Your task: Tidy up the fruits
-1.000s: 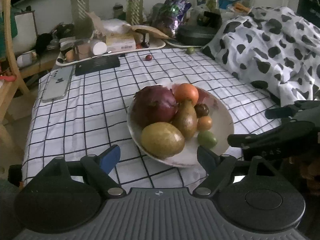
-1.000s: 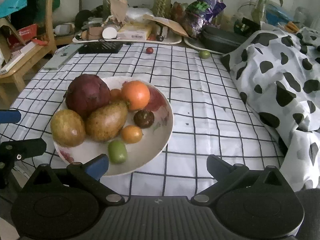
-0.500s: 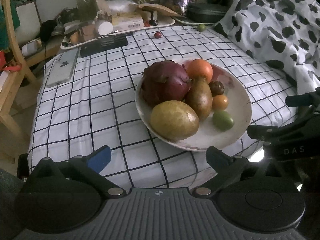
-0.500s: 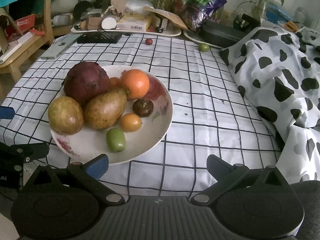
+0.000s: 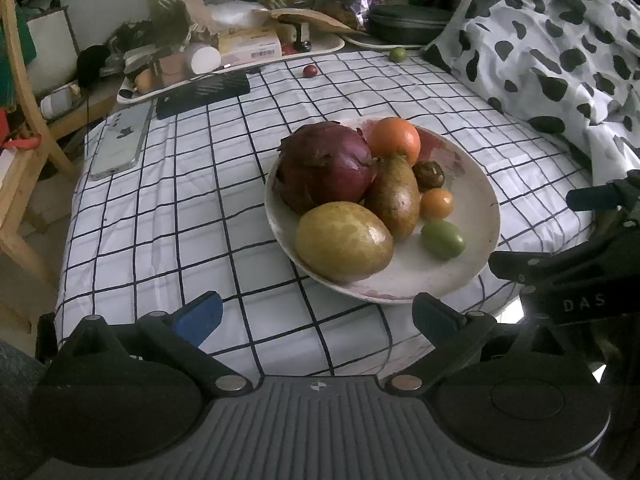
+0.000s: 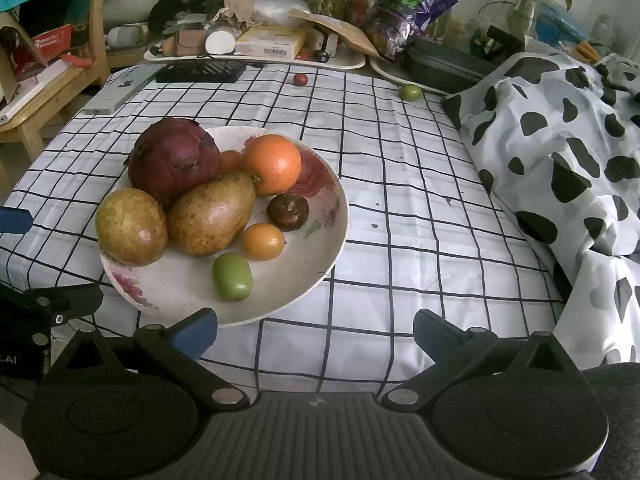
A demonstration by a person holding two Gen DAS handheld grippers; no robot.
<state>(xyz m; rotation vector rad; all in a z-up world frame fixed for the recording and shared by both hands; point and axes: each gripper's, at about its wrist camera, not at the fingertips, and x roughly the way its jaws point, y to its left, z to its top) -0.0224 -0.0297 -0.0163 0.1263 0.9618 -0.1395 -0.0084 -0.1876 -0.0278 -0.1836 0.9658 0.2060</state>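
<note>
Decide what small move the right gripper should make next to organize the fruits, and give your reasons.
Probably reach the right gripper forward toward the green fruit lying loose on the cloth at the far side. Most fruit already sits in the plate, while this one and a small red fruit lie outside it. The gripper's jaws are open and empty, ready to pick.

Clearly a lived-in home, likely a bedroom corner. Soft surface spread with a checked cloth (image 6: 400, 184), beside a rumpled cow-print duvet (image 6: 560, 152). Along the back, cluttered trays (image 6: 256, 58) with boxes, paper and small bottles, a crinkled snack bag (image 6: 408, 12), and plant stems in glass vases (image 6: 524, 8). At left, a wooden chair (image 5: 20, 120). On the cloth, a phone (image 5: 120, 142), a dark keyboard-like slab (image 5: 202, 94) and a floral plate (image 6: 316, 248) of mixed fruit.
</note>
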